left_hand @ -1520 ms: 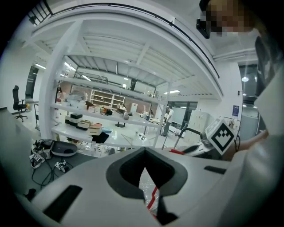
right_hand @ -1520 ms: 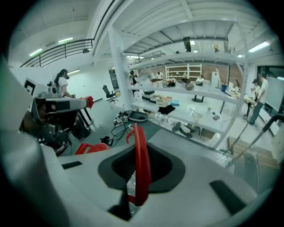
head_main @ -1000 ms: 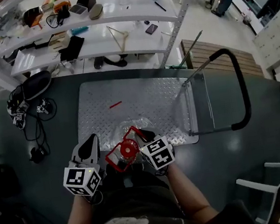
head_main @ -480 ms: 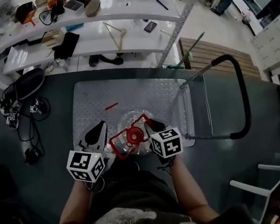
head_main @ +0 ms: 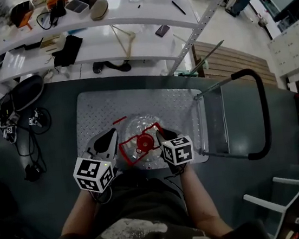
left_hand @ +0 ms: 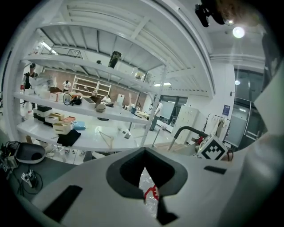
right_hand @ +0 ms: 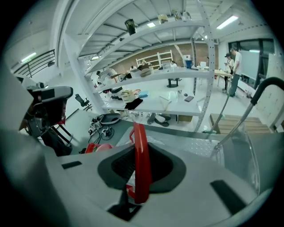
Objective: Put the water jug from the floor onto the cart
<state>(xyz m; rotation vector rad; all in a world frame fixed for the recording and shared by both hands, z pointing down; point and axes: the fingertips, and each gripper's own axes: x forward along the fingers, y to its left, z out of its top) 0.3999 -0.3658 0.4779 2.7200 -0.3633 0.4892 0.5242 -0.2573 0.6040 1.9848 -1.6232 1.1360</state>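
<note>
Left tongs point(head_main: 111, 140) and right tongs point(head_main: 161, 137) both clamped near-shut on opposite sides of the jug's point(head_main: 133, 126) red handle point(head_main: 153, 126), probably to split the weight and hold it upright over the cart point(head_main: 98, 106) deck's near edge; touchdown unclear.

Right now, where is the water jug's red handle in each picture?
Head view: red handle sits just below the centre.
Left gripper view: a small red bit shows low in the middle, in the gap of the jaws.
Right gripper view: an upright red strip in the middle, between the jaws.
Shared landmark: cart's black push bar, right of the handle in all three.
</note>
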